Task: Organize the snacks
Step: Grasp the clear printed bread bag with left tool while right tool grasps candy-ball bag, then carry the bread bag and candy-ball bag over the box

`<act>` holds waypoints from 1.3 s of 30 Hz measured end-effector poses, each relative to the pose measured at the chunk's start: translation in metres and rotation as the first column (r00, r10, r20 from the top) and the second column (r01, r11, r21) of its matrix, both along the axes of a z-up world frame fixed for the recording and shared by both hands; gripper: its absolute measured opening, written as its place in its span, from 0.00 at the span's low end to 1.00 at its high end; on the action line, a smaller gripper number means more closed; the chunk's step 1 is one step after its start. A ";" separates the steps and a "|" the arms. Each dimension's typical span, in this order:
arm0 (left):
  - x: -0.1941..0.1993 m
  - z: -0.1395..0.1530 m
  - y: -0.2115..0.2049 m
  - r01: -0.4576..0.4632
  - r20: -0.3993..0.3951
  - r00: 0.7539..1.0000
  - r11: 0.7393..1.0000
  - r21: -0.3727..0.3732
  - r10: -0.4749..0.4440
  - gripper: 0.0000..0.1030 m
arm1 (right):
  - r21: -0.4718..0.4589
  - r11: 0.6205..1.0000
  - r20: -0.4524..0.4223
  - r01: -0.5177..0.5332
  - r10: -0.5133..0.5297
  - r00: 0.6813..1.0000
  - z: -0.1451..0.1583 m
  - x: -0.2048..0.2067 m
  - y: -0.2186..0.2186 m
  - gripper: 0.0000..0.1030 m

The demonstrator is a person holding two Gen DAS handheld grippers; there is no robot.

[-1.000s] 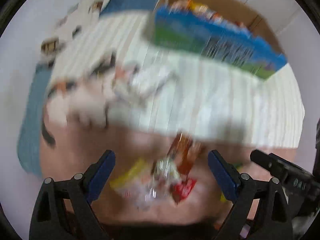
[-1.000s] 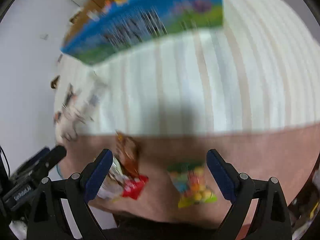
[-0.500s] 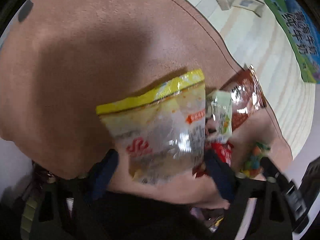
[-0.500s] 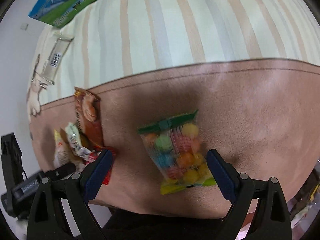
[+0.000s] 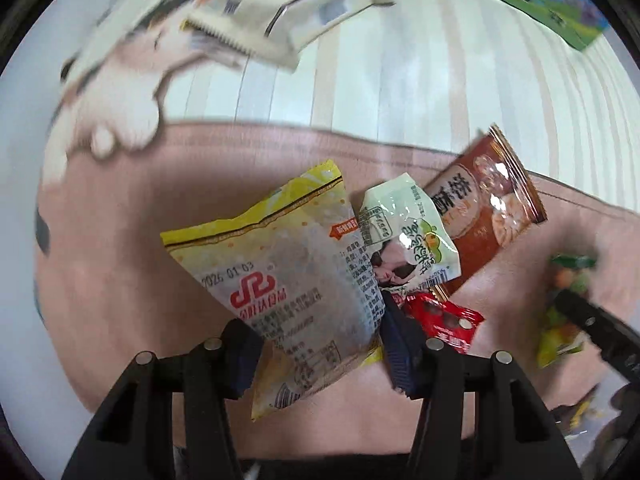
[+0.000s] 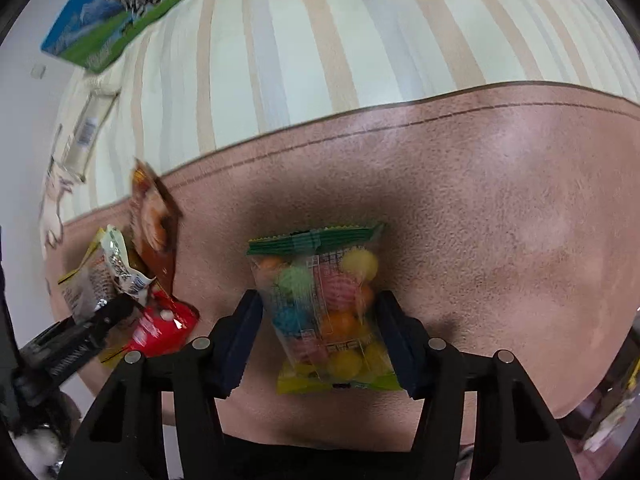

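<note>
Closing around the yellow snack packet (image 5: 288, 280), the left tongs (image 5: 316, 350) are pointing almost straight down, their blue pads (image 5: 400, 344) sitting at the packet's two side edges near its lower end, though whether they are pressing yet is hard to tell. The right tongs (image 6: 320, 340) are closing too, with the clear bag of coloured candy balls (image 6: 326, 308) standing between their pads (image 6: 240, 340), which are lying right against its sides. Both packets are resting on a pinkish-brown surface (image 6: 500, 220) whose far edge is meeting a cream cloth with pale stripes (image 6: 320, 40). Just beside the yellow packet, a small white and green sachet (image 5: 408, 232) is overlapping its right edge, a brown packet (image 5: 488, 208) is lying tilted behind that, and a red wrapper (image 5: 444, 320) is sitting close to the left tongs' right pad. Farther out on the striped cloth, a blue and green carton (image 6: 120, 12) is lying near the top edge, and blurred white packaging (image 5: 280, 20) is showing at the top of the left wrist view
</note>
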State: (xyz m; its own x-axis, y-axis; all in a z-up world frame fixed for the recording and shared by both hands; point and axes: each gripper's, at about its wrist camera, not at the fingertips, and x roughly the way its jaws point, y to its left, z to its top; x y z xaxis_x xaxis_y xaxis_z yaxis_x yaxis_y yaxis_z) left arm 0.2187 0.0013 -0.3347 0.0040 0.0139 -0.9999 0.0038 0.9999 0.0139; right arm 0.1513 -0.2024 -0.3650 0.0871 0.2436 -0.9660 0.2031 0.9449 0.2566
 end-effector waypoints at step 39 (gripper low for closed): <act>-0.005 0.131 0.021 -0.057 0.144 0.986 0.979 -0.195 0.087 0.38 | 0.180 0.980 0.121 -0.081 0.060 0.991 0.098 0.034 -0.004 0.49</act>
